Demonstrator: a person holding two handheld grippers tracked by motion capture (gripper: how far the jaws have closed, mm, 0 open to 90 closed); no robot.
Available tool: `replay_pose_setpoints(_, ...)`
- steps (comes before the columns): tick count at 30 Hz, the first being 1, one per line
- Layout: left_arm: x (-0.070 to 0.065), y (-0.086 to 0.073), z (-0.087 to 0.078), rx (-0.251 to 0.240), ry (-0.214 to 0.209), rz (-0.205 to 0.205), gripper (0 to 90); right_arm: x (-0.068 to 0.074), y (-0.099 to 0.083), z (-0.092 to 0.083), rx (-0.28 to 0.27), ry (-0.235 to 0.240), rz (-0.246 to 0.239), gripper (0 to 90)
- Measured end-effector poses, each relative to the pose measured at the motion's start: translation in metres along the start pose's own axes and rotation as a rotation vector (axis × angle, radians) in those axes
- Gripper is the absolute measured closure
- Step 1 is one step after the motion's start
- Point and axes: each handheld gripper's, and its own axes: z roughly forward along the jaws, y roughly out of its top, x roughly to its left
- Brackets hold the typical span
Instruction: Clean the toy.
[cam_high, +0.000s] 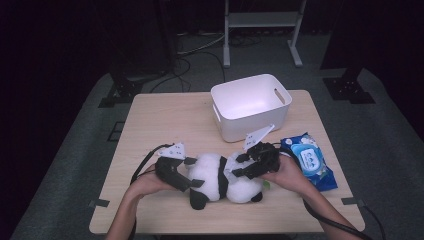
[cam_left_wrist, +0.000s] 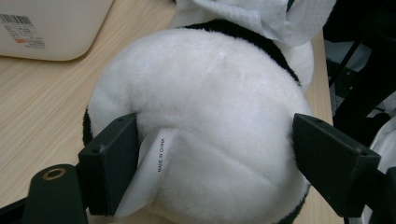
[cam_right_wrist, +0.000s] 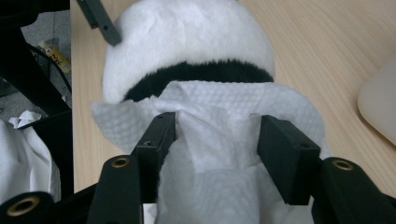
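The right gripper (cam_right_wrist: 212, 154) stands about half open over a white, embossed wet wipe (cam_right_wrist: 219, 140), which bunches up between its two black jaws; the pads flank the fold loosely and do not pinch it. Directly under and beyond that wipe lies the black-and-white plush panda toy (cam_high: 222, 177), its black fur band showing just past the wipe's far edge.

On the panda's other end, the left gripper (cam_left_wrist: 215, 158) has its jaws set wide and pressed into the round white rump, holding the toy steady on the pale wooden table (cam_high: 160, 120); a small sewn-in fabric label (cam_left_wrist: 156, 163) pokes out by one jaw.

As I judge it, wiping the toy is under way: the wipe is out and laid on the body, but most of the fur is left to rub.

The plush is soft, deep-piled and rounded; the wipe is thin, damp-looking and crumpled. Just outside the right gripper sits the glossy blue soft pack of wipes (cam_high: 310, 160), and beyond it the smooth white plastic bin with cut-out handles (cam_high: 250, 105).
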Motion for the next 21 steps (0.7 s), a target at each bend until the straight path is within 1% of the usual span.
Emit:
replay_pose_setpoints(1,0.000,0.000,0.000,0.000,0.000,0.000,16.8,0.000,0.000,0.000,0.000,0.000,0.000,49.8)
replay_pose_setpoints(2,0.000,0.000,0.000,0.002,-0.001,0.005,16.3,0.001,0.004,0.004,-0.010,-0.002,-0.022,61.0)
replay_pose_setpoints(3,-0.001,0.000,0.001,0.003,0.001,0.010,15.6,0.002,0.006,0.006,-0.010,-0.003,-0.028,65.2)
replay_pose_setpoints(4,-0.001,0.000,0.001,0.005,0.001,0.010,15.1,0.003,0.009,0.008,-0.012,0.001,-0.046,73.0)
replay_pose_setpoints(6,-0.001,0.000,0.001,0.010,-0.003,0.011,12.2,0.006,0.015,0.013,-0.009,0.012,-0.069,79.9)
replay_pose_setpoints(8,-0.002,0.000,0.002,0.016,-0.005,0.015,8.6,0.008,0.018,0.015,-0.006,0.015,-0.076,80.9)
replay_pose_setpoints(9,-0.002,0.000,0.002,0.025,-0.007,0.023,7.3,0.010,0.025,0.018,-0.012,0.036,-0.097,81.5)
replay_pose_setpoints(10,-0.002,0.000,0.002,0.025,-0.007,0.023,6.2,0.012,0.028,0.019,-0.016,0.050,-0.095,81.5)
replay_pose_setpoints(11,-0.002,0.000,0.002,0.028,-0.008,0.024,6.2,0.012,0.028,0.019,-0.016,0.050,-0.095,81.5)
replay_pose_setpoints(12,-0.002,0.000,0.002,0.028,-0.008,0.023,5.8,0.016,0.035,0.023,-0.016,0.072,-0.112,81.5)
replay_pose_setpoints(14,-0.002,0.000,0.002,0.025,-0.009,0.017,5.8,0.019,0.038,0.025,-0.015,0.078,-0.120,81.5)
replay_pose_setpoints(15,-0.002,-0.001,0.002,0.022,-0.009,0.013,5.8,0.021,0.040,0.027,-0.026,0.096,-0.125,81.5)
replay_pose_setpoints(16,-0.002,-0.001,0.001,0.018,-0.008,0.009,5.7,0.026,0.046,0.033,-0.032,0.136,-0.135,81.5)
replay_pose_setpoints(19,-0.002,-0.001,0.002,0.012,-0.018,0.009,3.0,0.033,0.050,0.040,-0.020,0.161,-0.155,81.5)
replay_pose_setpoints(20,-0.003,-0.002,0.002,0.020,-0.011,0.028,3.0,0.034,0.051,0.041,-0.013,0.160,-0.166,81.5)
replay_pose_setpoints(21,-0.003,-0.002,0.002,0.020,-0.011,0.028,3.1,0.034,0.051,0.041,-0.013,0.160,-0.166,81.5)
